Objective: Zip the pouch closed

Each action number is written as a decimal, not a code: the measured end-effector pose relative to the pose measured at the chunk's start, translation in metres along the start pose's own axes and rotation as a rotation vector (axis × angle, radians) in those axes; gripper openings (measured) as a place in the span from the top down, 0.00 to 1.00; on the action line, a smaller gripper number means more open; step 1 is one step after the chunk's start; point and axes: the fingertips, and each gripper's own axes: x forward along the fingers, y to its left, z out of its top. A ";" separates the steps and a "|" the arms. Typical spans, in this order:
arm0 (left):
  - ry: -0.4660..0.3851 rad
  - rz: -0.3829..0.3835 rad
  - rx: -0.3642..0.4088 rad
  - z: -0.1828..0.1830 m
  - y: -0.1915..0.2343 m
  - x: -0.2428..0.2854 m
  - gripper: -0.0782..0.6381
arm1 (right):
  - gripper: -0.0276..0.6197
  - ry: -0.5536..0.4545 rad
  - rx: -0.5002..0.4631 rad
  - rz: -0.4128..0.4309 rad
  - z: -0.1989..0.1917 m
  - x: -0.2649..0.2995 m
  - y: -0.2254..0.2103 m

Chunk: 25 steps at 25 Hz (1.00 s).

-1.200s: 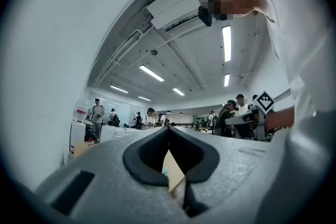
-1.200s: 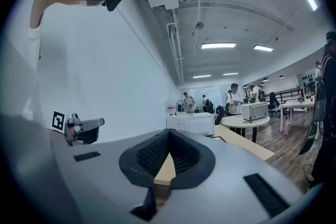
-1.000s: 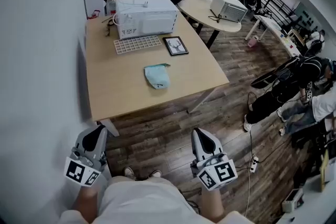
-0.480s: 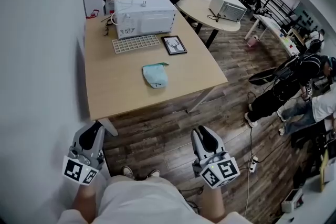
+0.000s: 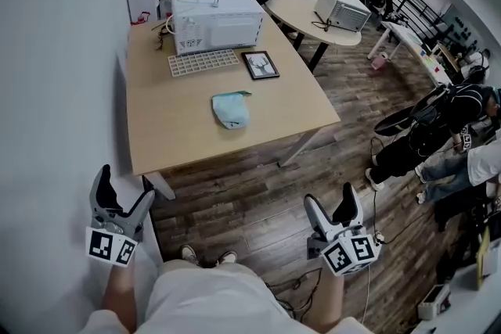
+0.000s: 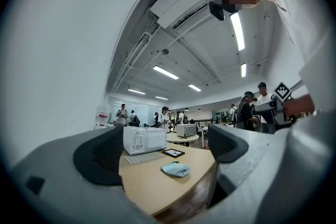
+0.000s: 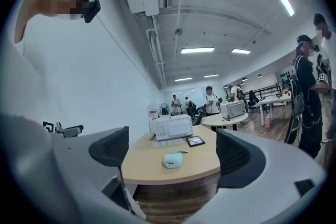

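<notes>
The left tool (image 5: 124, 185) and right tool (image 5: 332, 203) had just opened, empty, short of the worktop's (image 5: 172, 137) near edge, apparently readying for the pale-blue pouch (image 5: 230, 109) lying mid-worktop.

The left gripper (image 5: 124, 192) and the right gripper (image 5: 332, 203), both shut a moment ago, have just been opening their jaws, which now stand wide apart with nothing between them. The right gripper has swung out to the right over the floor (image 5: 250, 199). The left gripper has shifted slightly left, toward the wall (image 5: 55, 129).
</notes>
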 end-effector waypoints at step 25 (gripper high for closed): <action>0.116 -0.064 -0.048 -0.078 -0.019 0.116 0.20 | 0.20 0.155 0.028 0.134 -0.053 0.102 -0.024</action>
